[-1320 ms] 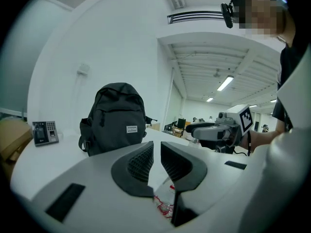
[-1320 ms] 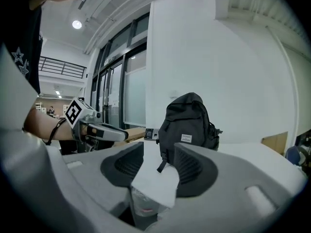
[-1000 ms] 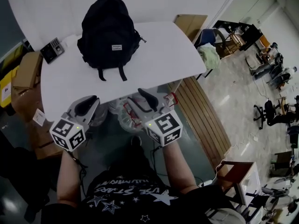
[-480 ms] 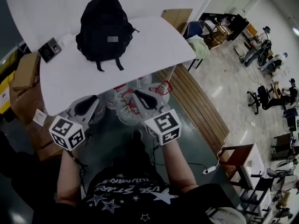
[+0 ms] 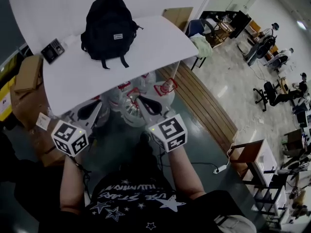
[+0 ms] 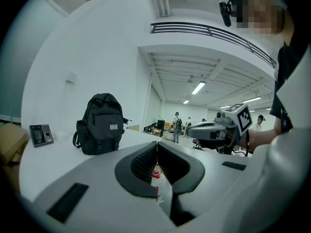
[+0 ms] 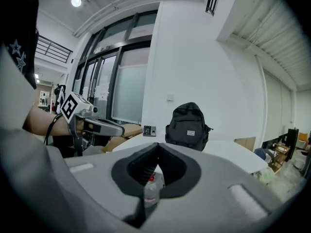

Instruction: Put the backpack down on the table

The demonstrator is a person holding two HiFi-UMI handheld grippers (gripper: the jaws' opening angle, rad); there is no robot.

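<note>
Open-plan office or lab hall.
Right of the white tabletop (image 5: 160, 47), office chairs (image 5: 268, 89) and desks (image 5: 226, 19); left of it, cardboard boxes (image 5: 28, 73); strip lights (image 6: 198, 88) above.

The black fabric backpack (image 5: 109, 25) stood upright on the white rectangular table (image 5: 155, 47), toward its far edge, with a small grey keypad device (image 5: 52, 50) left of it. Clear plastic bottles (image 5: 131, 108) lay beneath the near edge.

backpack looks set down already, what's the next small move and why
Probably just keep clear: the backpack stands on the table, untouched, while the left gripper and right gripper, jaws just closed on nothing, sit off its near edge.
</note>
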